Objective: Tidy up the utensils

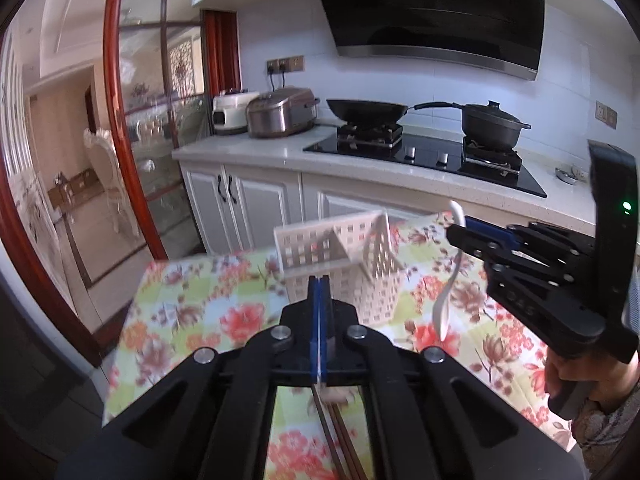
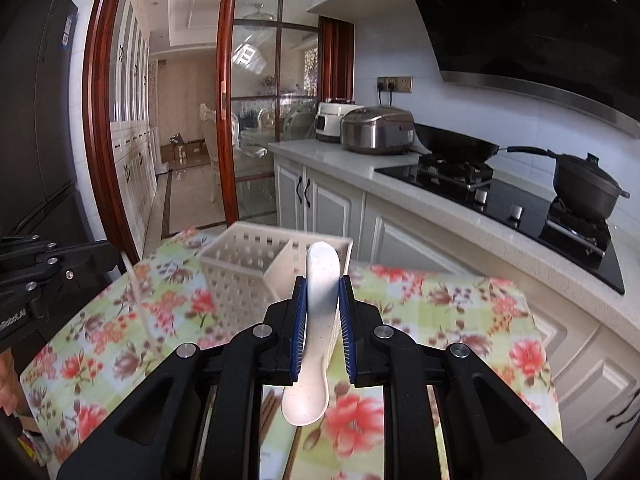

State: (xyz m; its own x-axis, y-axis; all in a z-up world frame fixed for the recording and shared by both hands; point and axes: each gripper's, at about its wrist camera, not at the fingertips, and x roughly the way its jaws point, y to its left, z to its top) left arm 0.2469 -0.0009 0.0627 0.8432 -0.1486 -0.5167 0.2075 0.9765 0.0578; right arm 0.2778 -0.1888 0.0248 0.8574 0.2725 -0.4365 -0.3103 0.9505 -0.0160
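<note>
A white perforated utensil basket (image 1: 344,256) with an inner divider stands on the floral tablecloth; it also shows in the right wrist view (image 2: 248,268). My right gripper (image 2: 323,292) is shut on a white spoon (image 2: 316,328), held above the table just in front of the basket; the spoon (image 1: 448,276) hangs bowl-down from it in the left wrist view. My left gripper (image 1: 319,284) is shut on a thin pale stick, apparently a chopstick (image 2: 140,300), in front of the basket. Brown chopsticks (image 1: 340,440) lie on the cloth below it.
The table with the floral cloth (image 1: 200,304) stands beside a kitchen counter (image 1: 260,148) with rice cookers (image 1: 280,114), a wok (image 1: 366,109) and a black pot (image 1: 492,124) on the hob. A glass sliding door (image 2: 256,120) lies to the left.
</note>
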